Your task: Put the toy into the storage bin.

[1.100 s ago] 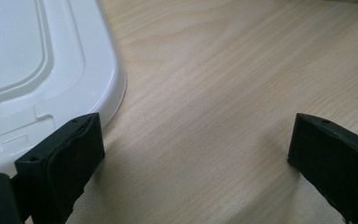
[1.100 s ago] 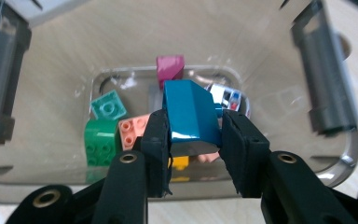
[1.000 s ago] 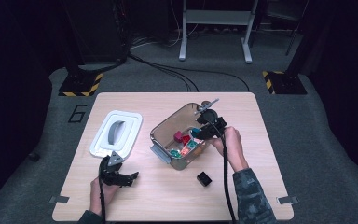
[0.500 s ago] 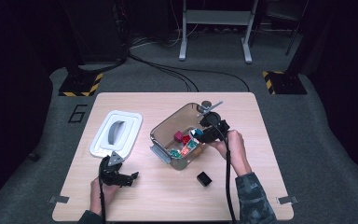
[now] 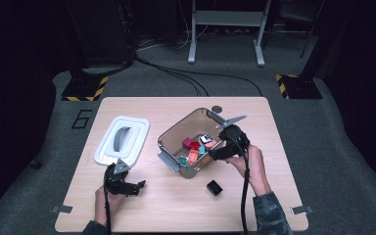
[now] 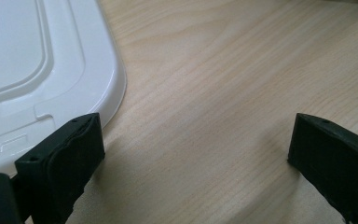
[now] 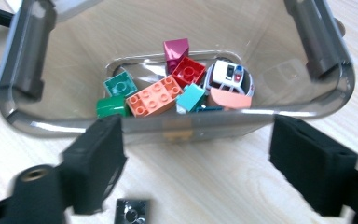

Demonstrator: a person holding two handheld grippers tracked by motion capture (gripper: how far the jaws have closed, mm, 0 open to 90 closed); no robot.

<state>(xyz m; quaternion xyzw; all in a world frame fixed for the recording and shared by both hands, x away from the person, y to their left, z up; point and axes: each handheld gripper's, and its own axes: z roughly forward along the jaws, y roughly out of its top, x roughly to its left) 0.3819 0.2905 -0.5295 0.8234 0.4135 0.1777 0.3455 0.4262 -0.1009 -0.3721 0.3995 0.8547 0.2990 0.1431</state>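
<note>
The right gripper [image 5: 214, 155] has pulled back from the bin [image 5: 174, 139] toward 5 o'clock, fingers just opened, empty; the left gripper [image 5: 136, 187] is unmoved, fingers apart.

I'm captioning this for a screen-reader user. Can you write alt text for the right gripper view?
The right tool, jaws open and empty, faces a clear plastic bin holding colourful toy bricks and a small toy car. A black brick lies on the wooden table below.
</note>
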